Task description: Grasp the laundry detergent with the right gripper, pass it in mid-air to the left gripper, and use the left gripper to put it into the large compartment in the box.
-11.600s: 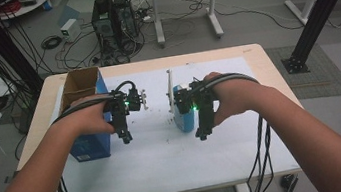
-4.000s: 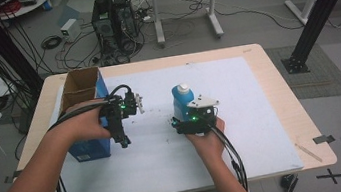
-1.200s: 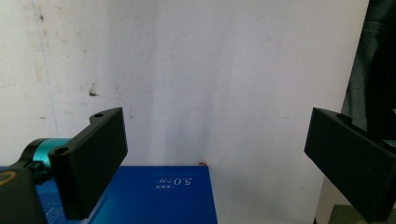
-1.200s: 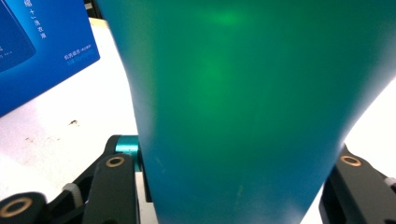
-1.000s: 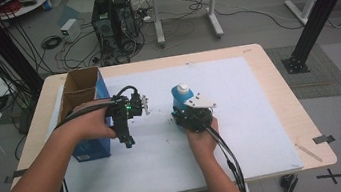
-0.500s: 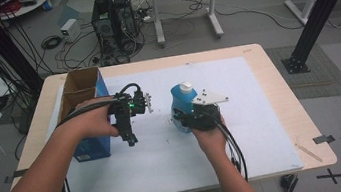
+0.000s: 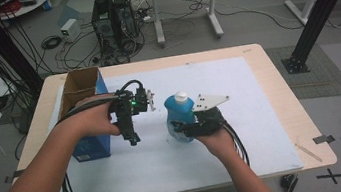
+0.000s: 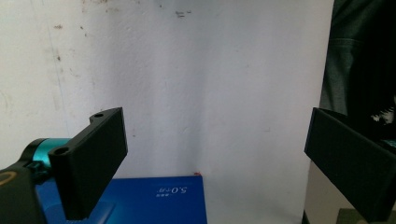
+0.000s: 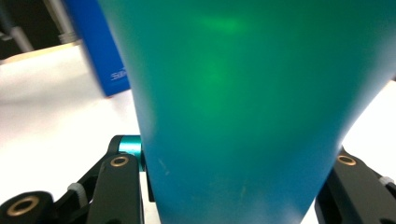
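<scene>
A blue-green bottle with a white cap stands upright at the middle of the white sheet, slightly raised. My right gripper is shut on its lower body, and in the right gripper view the bottle sits squeezed between my two black jaws. My left gripper hangs just left of the bottle, pointing down at the sheet. Its jaws stand wide apart in the left gripper view, with nothing between the fingers.
An open blue cardboard box stands at the table's left side, under my left hand; its top edge shows below the left jaws. A white sheet covers the wooden table. Computers and cables lie on the floor beyond.
My right gripper has lifted the bottle a little and shifted it slightly right. The left gripper has stayed in place.
</scene>
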`<state>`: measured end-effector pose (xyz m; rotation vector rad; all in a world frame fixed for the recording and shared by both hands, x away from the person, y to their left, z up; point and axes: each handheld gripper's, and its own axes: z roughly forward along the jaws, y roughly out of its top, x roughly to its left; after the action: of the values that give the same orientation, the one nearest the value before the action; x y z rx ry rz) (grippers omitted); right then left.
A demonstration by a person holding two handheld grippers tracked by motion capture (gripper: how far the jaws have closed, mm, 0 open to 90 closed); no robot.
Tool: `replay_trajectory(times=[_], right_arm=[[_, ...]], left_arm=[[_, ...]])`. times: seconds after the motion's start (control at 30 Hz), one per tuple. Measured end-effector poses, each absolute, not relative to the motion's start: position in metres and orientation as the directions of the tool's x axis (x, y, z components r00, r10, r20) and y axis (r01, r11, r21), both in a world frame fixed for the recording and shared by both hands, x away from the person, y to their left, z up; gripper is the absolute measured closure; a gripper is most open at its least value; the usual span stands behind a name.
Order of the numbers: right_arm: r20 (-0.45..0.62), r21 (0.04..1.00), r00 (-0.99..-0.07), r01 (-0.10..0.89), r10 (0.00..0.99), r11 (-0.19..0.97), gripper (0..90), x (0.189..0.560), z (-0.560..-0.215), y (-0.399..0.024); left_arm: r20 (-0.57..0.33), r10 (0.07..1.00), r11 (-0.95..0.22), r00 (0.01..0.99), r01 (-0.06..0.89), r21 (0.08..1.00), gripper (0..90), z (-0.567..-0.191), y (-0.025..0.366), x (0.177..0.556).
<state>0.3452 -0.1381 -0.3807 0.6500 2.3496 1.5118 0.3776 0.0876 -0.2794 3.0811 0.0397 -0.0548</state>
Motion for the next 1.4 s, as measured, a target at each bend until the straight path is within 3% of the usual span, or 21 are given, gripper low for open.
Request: replay_trajectory(times=[0.53, 0.93, 1.03, 1.4], right_arm=[[-0.007, 0.893, -0.967, 0.108, 0.253, 0.437, 46.2, 0.339, -0.386, -0.119], [-0.044, 0.894, -0.988, 0.026, 0.146, 0.447, 46.3, 0.339, -0.389, -0.092], [-0.009, 0.887, -0.99, 0.057, 0.142, 0.458, 46.3, 0.336, -0.39, -0.088], [-0.026, 0.89, -0.995, 0.02, 0.095, 0.455, 46.4, 0.334, -0.388, -0.067]], left_arm=[[-0.056, 0.003, -0.998, 0.998, 0.006, 0.058, 5.8, -0.278, 0.083, 0.367], [-0.046, -0.031, -0.997, 0.998, -0.028, 0.072, 5.8, -0.273, 0.075, 0.359], [-0.046, -0.037, -0.997, 0.998, -0.034, 0.069, 5.8, -0.27, 0.073, 0.356], [-0.043, -0.06, -0.996, 0.997, -0.058, 0.062, 5.8, -0.268, 0.065, 0.344]])
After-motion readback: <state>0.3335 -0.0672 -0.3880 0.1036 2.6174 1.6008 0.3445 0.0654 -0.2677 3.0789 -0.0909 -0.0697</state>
